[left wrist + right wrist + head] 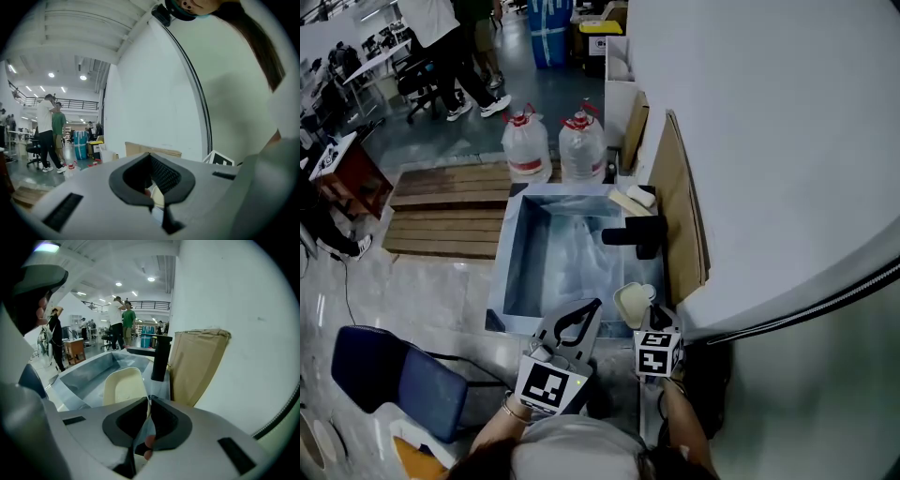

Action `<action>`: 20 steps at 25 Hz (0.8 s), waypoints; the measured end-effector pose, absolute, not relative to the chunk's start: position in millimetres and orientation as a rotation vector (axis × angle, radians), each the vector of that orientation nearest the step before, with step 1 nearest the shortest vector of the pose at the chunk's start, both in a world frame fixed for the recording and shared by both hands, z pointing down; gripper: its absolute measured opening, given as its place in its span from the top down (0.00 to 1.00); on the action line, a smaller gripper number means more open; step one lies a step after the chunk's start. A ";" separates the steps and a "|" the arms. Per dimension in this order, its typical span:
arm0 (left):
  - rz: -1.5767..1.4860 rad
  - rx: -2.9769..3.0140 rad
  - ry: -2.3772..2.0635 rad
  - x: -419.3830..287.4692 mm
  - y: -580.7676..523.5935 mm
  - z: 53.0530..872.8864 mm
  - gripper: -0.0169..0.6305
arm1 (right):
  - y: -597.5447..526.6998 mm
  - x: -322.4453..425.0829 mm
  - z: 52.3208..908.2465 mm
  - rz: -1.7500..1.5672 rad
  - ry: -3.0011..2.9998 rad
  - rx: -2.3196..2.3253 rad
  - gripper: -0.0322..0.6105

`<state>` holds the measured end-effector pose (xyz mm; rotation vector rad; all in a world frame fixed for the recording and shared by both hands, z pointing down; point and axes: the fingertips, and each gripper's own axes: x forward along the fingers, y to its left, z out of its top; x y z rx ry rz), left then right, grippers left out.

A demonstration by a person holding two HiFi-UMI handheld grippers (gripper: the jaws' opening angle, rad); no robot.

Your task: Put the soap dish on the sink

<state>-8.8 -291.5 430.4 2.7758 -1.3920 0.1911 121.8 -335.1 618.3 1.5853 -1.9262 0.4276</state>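
Right gripper view: your right gripper (149,399) pinches the soap dish (123,386) by its near end. The dish's long side points up the frame, beside the sink (79,377). Your left gripper (150,157) is closed and holds nothing.

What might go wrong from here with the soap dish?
The right gripper pinches the soap dish only by its near rim, above the near right corner of the sink; it may tilt and slide into the basin. The ledge there looks narrow, with the black faucet beyond and cardboard alongside, so the dish may bump them or overhang.
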 end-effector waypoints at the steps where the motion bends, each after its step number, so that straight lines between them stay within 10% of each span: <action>1: 0.193 2.776 -1.388 -8.7 -292.4 430.9 0.97 | -335.5 123.0 621.1 0.435 -1.920 1.585 0.89; 20: 0.212 2.838 -1.329 0.5 -311.3 433.8 0.97 | -338.1 140.7 665.3 0.546 -1.832 1.540 0.88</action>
